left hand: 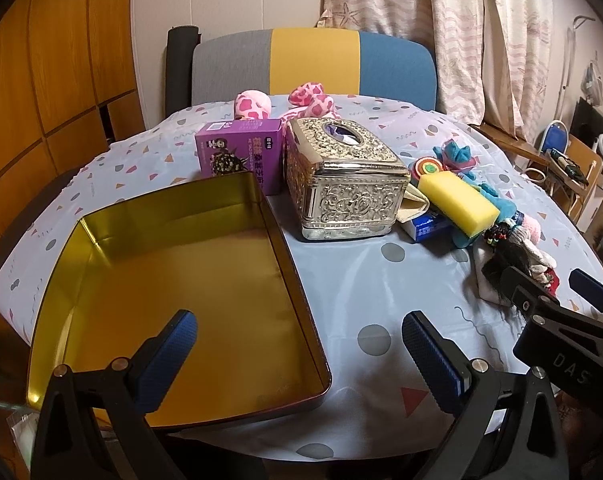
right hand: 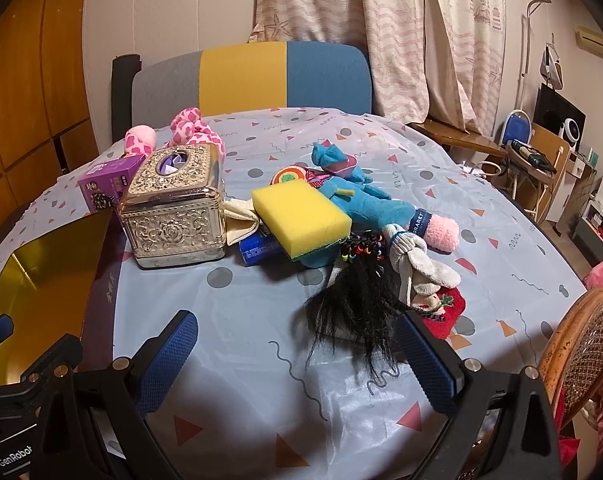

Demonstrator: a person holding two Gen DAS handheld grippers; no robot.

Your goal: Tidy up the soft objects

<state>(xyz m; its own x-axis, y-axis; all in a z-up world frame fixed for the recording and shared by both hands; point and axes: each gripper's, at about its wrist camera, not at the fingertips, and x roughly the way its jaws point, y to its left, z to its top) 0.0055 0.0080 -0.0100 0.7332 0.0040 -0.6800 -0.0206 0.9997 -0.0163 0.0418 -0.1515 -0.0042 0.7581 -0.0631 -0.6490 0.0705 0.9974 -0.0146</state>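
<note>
Across the patterned tablecloth (right hand: 261, 300), both the left gripper (left hand: 297, 344) and right gripper (right hand: 297, 344) gape wide and empty, so the right should probably clamp the yellow sponge (right hand: 301, 210) squarely before carrying it to the gold tin (left hand: 173, 280).

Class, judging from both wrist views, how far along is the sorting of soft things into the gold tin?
Done: nothing; the gold tin holds nothing. In hand: nothing; left gripper and right gripper are open. Left: yellow sponge, blue plush, black wig and pink plush.
</note>
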